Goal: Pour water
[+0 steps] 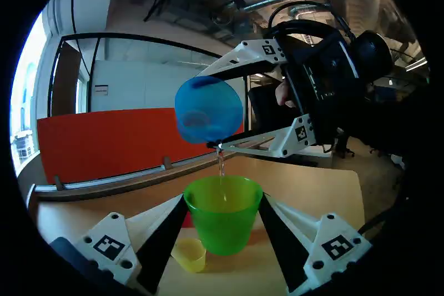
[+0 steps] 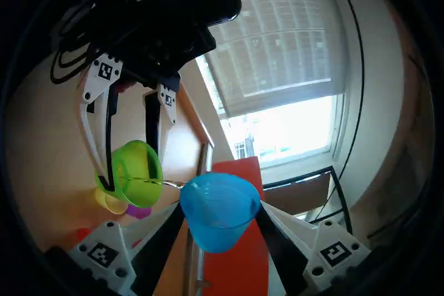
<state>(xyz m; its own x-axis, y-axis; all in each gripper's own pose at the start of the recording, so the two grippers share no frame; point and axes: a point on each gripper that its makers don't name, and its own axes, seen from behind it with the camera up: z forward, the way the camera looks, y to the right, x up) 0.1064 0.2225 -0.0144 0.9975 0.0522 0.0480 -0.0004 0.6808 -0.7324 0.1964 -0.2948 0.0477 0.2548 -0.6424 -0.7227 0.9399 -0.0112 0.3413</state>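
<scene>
Left gripper view puts the green cup at lower centre, clamped between the two fingers of your left gripper, one black pad pressed on each side just under the rim. Above it, at the middle of the frame, your right gripper grasps the blue cup from both sides. It holds that cup tipped over, mouth toward the green one. A thin thread of water falls from its lower lip into the green cup's opening. The thread lands near the middle of that opening, which looks like the right aim. Hold the green cup level and let the blue cup do all the moving. Tilt it on slowly, so the water does not run back along the blue wall or overshoot the far rim. In the right gripper view the blue cup sits at lower centre, and how much water is left in it is hard to read, so expect to tip further to empty it. A yellow cup lies just beside the green cup's base at lower left, on the table; mind drips there. Whether the green cup's base rests on the table, you cannot tell.
</scene>
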